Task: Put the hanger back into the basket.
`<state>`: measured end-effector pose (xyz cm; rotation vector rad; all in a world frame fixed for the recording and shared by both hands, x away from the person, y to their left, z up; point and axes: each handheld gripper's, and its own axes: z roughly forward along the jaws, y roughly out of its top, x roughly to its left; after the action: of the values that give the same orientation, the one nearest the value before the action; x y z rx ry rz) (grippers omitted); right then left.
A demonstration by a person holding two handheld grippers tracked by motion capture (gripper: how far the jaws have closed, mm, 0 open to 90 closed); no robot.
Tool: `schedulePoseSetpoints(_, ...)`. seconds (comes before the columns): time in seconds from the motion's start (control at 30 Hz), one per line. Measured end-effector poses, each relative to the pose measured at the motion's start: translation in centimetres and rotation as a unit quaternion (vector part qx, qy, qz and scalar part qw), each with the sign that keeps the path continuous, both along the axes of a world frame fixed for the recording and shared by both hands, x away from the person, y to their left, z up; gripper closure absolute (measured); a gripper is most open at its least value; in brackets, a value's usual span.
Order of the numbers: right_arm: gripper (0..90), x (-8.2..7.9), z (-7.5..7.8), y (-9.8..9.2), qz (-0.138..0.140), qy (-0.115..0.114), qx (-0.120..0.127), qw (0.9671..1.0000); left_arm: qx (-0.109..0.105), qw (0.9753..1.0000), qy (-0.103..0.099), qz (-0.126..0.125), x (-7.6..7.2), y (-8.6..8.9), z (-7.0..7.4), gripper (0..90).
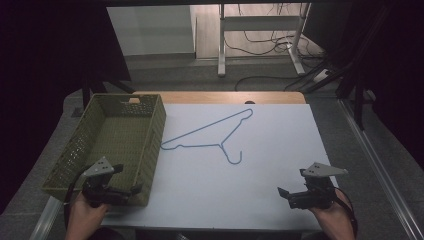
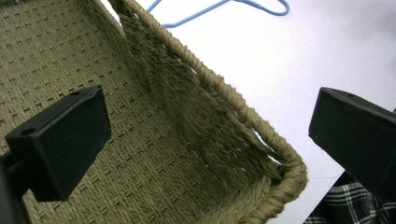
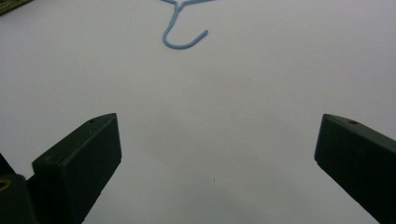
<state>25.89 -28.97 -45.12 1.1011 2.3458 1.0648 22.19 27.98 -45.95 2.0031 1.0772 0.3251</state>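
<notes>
Blue thin wire hanger (image 1: 215, 135) lies flat on the white table sheet (image 1: 260, 165), ahead of both my grippers; step in hand: approach. Left gripper (image 2: 205, 140): jaws wide apart, empty, straddling the olive woven rectangular basket's (image 2: 224, 98) near corner. Right gripper (image 3: 215, 163): jaws wide, empty, hanger hook (image 3: 180, 39) well ahead, between them. Next: advance, close on wire.

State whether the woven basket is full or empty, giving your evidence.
Empty, as far as shown: the basket has bare woven floor in the high and left gripper views; the blue hanger lies outside on the white table.
</notes>
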Motion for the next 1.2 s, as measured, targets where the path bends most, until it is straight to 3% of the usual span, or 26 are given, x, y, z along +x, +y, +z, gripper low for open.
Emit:
schedulePoseSetpoints(0.17, 0.3, 0.0, 0.1, 0.1, 0.002, 0.0, 0.002, 1.0, 0.005, 1.0, -0.006, 0.003, -0.1, 0.0, 0.2, 0.0)
schedulePoseSetpoints(0.57, 0.2, 0.2, 0.8, 0.6, 0.009, -0.003, 0.009, 0.9999, -0.02, 0.9996, -0.021, 0.003, -0.4, -0.5, 1.7, 0.0)
schedulePoseSetpoints(0.67, 0.0, 0.2, 1.3, 0.8, 0.015, -0.004, 0.027, 0.9995, -0.028, 0.9993, -0.024, -0.002, -0.4, -1.1, 2.0, 0.0)
schedulePoseSetpoints(0.83, 0.0, 0.2, 1.8, 1.0, 0.017, -0.007, 0.036, 0.9992, -0.03, 0.9993, -0.022, -0.007, -0.3, -1.6, 2.1, 0.0)
schedulePoseSetpoints(0.93, 0.0, 0.4, 1.8, 1.2, 0.018, -0.004, 0.033, 0.9993, -0.035, 0.9989, -0.024, -0.017, -0.1, -2.1, 2.4, 0.0)
schedulePoseSetpoints(1.2, 0.0, 0.9, 2.1, 2.1, 0.025, 0.003, 0.027, 0.9993, -0.022, 0.9977, -0.044, -0.047, 0.3, -4.0, 3.5, 0.0)
